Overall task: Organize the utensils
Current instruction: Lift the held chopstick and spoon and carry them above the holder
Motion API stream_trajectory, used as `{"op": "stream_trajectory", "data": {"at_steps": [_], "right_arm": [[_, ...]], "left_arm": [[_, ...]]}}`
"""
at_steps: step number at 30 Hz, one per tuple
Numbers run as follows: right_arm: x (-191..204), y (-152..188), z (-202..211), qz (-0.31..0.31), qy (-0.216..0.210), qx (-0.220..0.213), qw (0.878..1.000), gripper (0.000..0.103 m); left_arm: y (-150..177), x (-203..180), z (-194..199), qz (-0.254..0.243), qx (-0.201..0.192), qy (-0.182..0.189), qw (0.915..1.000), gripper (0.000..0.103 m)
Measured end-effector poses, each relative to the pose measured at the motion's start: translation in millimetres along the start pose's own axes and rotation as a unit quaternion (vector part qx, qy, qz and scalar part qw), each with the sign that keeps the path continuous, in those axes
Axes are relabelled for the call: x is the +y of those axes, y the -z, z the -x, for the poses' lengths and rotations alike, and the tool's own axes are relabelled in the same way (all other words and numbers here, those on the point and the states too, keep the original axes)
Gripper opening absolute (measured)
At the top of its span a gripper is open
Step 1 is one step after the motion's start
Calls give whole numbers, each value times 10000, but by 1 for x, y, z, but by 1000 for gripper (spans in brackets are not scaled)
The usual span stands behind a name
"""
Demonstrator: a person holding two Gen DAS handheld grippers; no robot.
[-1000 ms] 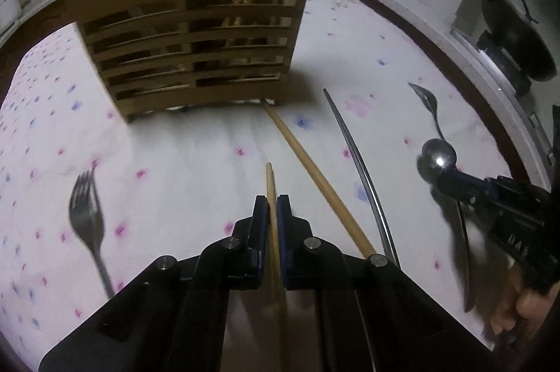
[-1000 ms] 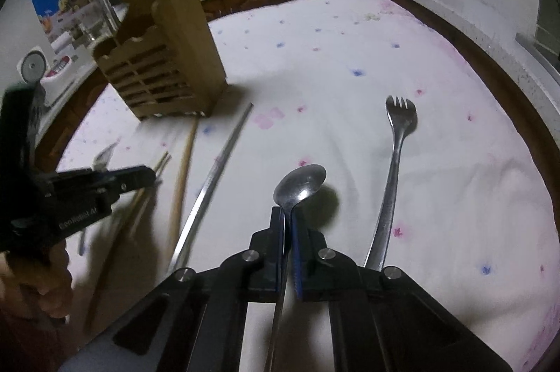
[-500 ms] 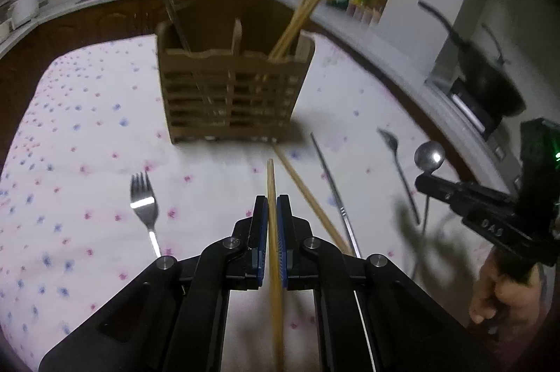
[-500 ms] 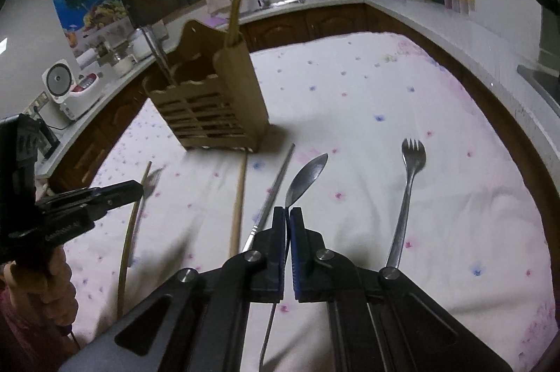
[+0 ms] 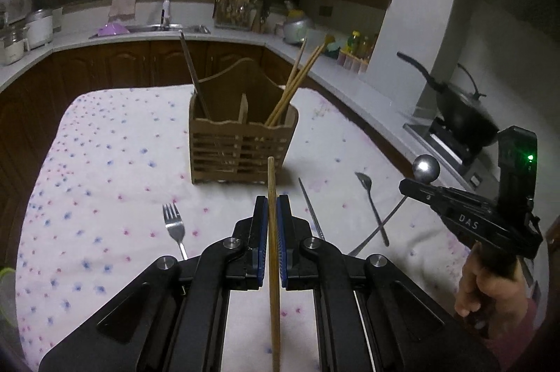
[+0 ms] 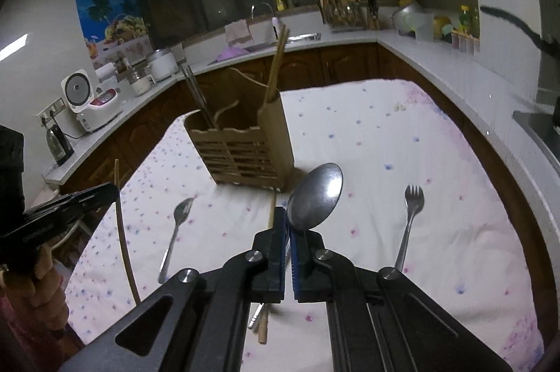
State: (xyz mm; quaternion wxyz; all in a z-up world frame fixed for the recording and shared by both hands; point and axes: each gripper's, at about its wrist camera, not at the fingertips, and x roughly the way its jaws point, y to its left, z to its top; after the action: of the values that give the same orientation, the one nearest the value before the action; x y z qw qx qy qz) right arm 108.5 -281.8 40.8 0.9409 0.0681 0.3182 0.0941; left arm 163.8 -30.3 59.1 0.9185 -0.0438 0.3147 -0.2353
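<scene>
Above the tabletop (image 5: 105, 162) with its white cloth dotted pink and blue, both tools were raised and loaded. The left tool (image 5: 272, 209) was clamped on a long pale wooden chopstick (image 5: 272, 232), whose tip pointed toward the slatted brown wooden utensil holder (image 5: 241, 148) standing near the far middle of the cloth. The right tool (image 6: 288, 225) was closed on the handle of a shiny steel spoon (image 6: 315, 197), the bowl standing up just past its jaws. Part of the sorting looked done: a bundle of wooden chopsticks (image 5: 294, 85) leaned in the holder's right compartment and a dark metal utensil (image 5: 192, 74) stood in its left one (what kind it was could not be told). Plenty remained on the cloth: a steel fork (image 5: 175, 228) to the left of the left tool, a thin metal rod-like piece (image 5: 309, 211) and a second steel spoon (image 5: 371, 204) to its right, another steel fork (image 6: 409, 225) seen from the right wrist, and a loose wooden chopstick (image 6: 266, 319) partly hidden under the right tool. By my reading, the two held pieces had yet to reach the holder, and at least five more waited after them.
</scene>
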Motion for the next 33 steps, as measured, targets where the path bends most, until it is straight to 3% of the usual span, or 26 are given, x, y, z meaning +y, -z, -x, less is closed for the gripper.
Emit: {"op": "stream_trajectory", "data": {"at_steps": [12,33], "right_arm": [[16,-11,15,117,-82,-301,9994,2],[24,-37,22,223,-136,-655,9975,2]], "left_arm": [[-7,9,33,141,-577,-71,9982,4],[-34,24,53,278,-1133,-221,9929,4]]}}
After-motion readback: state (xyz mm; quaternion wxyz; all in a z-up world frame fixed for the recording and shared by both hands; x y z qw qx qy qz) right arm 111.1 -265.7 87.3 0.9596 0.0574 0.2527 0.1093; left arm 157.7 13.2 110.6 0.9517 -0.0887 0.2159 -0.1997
